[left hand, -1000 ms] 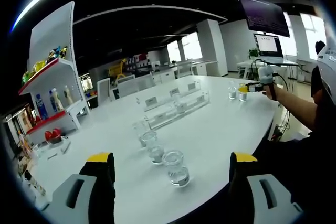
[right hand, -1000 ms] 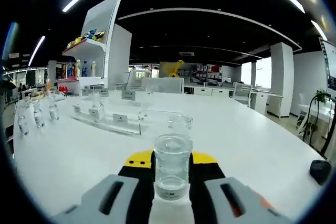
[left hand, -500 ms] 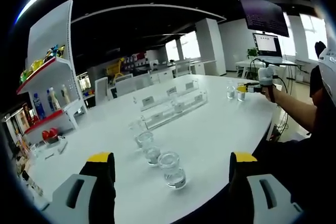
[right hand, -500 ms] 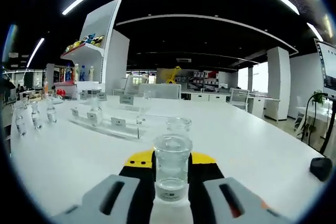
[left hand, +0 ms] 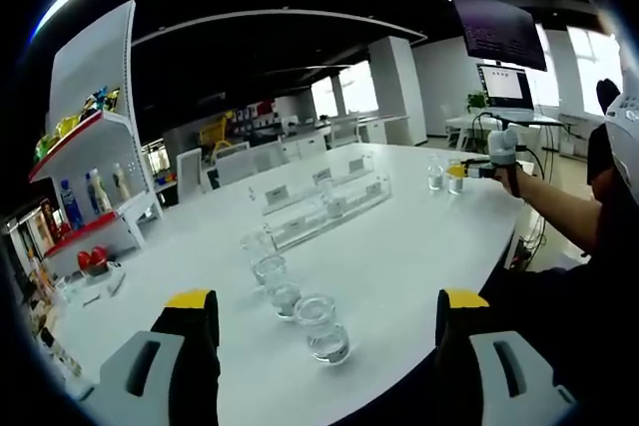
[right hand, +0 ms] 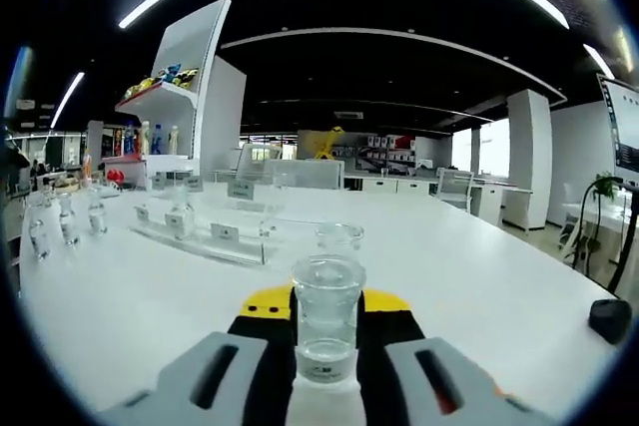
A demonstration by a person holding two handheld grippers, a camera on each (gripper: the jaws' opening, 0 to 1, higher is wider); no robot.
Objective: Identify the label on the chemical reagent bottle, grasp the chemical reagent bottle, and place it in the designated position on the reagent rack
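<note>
1. Right claw (right hand: 324,331) is already pinching a reagent bottle (right hand: 325,316), down near the table (right hand: 479,266).
2. Left claw (left hand: 324,316) is spread, holding nothing.
3. Rack (right hand: 205,231) sits far left; placing is still to do, I'd say.

Both grippers: grey jaw bodies with slots, black fingers, yellow tips: left gripper (left hand: 324,331), right gripper (right hand: 325,331). Person wears dark clothing (left hand: 589,286).
</note>
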